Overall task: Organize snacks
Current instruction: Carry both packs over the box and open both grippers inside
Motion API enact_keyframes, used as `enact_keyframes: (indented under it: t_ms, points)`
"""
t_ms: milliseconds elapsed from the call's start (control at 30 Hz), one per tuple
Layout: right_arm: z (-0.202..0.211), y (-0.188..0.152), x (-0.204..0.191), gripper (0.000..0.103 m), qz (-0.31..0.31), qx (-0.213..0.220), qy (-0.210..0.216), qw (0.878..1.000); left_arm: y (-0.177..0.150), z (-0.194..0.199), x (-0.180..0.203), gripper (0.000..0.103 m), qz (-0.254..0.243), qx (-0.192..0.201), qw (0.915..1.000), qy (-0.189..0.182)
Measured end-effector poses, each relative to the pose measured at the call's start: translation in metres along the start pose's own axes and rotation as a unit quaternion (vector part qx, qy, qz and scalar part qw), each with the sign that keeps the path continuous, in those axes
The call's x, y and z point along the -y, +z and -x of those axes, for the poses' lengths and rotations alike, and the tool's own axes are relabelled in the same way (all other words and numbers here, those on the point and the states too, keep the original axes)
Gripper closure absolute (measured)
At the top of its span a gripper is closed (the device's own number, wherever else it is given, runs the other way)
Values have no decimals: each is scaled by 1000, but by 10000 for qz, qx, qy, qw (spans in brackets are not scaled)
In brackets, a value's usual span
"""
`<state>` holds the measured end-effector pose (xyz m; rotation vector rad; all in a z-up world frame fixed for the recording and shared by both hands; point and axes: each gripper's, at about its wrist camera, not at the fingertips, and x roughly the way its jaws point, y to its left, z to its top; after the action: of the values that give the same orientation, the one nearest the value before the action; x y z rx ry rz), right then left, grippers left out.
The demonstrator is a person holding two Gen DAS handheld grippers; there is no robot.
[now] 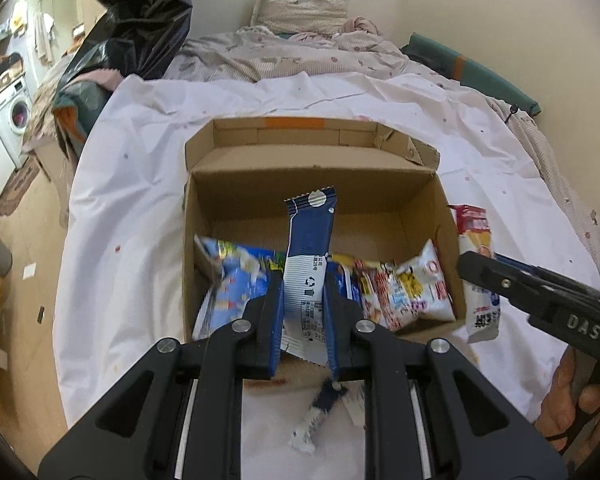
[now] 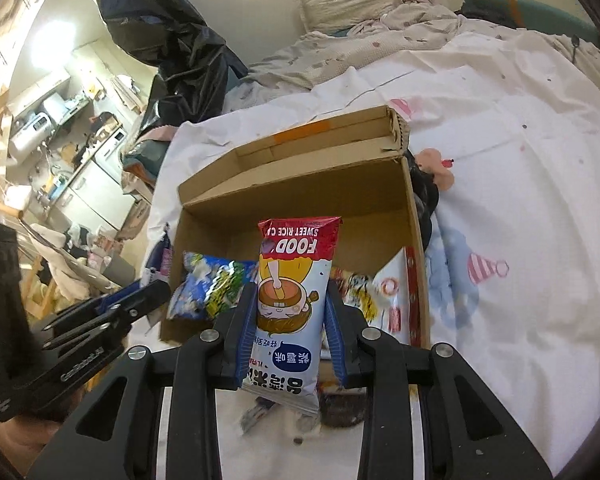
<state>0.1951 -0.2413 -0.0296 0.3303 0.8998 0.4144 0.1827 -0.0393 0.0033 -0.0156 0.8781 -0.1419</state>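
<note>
An open cardboard box (image 1: pixel 312 184) sits on a white sheet and also shows in the right wrist view (image 2: pixel 300 196). It holds a blue snack bag (image 1: pixel 236 276) and red-and-white packets (image 1: pixel 408 288). My left gripper (image 1: pixel 302 300) is shut on a navy-and-white snack bar (image 1: pixel 310 248), held upright over the box's near edge. My right gripper (image 2: pixel 288 320) is shut on a red-topped rice cake packet (image 2: pixel 290 296), held over the box's near right side; it shows at the right in the left wrist view (image 1: pixel 476 272).
Another small navy wrapper (image 1: pixel 316 412) lies on the sheet before the box. A black plastic bag (image 1: pixel 140 20) hangs at the back left. A rumpled blanket and pillow (image 1: pixel 300 12) lie behind. The floor and a washing machine (image 1: pixel 12 116) are to the left.
</note>
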Motion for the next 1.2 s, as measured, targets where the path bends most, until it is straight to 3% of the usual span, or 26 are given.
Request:
enact_keyframes:
  t_ms: [133, 433, 1033, 1067, 1133, 1167, 1200]
  points:
    - [-22, 7, 11, 70, -87, -164, -167, 9997, 0, -15, 0, 88, -67, 97, 9999, 43]
    - [-43, 5, 26, 70, -414, -391, -201, 9982, -1, -46, -7, 88, 161, -182, 9997, -52]
    - [-52, 4, 26, 67, -541, -490, -156, 9972, -2, -45, -1, 86, 119, -197, 9997, -111]
    - [-52, 4, 25, 66, -543, -481, -171, 9972, -2, -45, -1, 82, 114, -198, 9997, -109]
    - [-50, 4, 27, 45, -597, -462, -156, 9970, -3, -41, -2, 55, 191, -124, 9996, -163]
    - [-48, 5, 29, 28, -677, -413, -110, 9968, -3, -38, -3, 29, 257, -72, 9995, -194]
    - [-45, 5, 31, 24, -739, -352, -72, 9966, -3, -35, -5, 13, 324, -7, 9993, -208]
